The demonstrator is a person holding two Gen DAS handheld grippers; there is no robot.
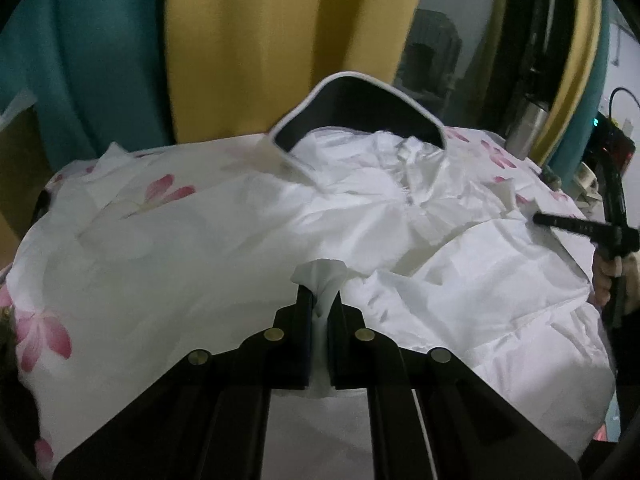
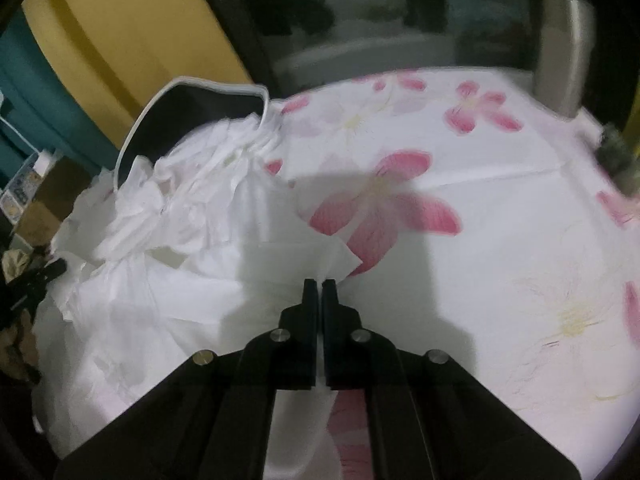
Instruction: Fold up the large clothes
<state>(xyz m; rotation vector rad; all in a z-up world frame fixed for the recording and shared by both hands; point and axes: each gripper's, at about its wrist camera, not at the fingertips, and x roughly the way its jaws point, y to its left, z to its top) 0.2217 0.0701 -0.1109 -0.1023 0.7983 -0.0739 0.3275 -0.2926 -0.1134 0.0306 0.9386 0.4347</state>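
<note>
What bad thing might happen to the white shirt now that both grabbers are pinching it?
The left gripper holds only a small bunch of the white garment between its fingers, so the thin cloth may slip out. The right gripper pinches just a corner; pulling apart could tear or crumple it. The garment also lies against the black chair back, which might snag it.

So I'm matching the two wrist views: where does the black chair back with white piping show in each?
Left wrist: chair back top centre, behind the white garment.
Right wrist: chair back upper left, behind the same garment.
Shared landmark: the pink-flowered sheet.
</note>
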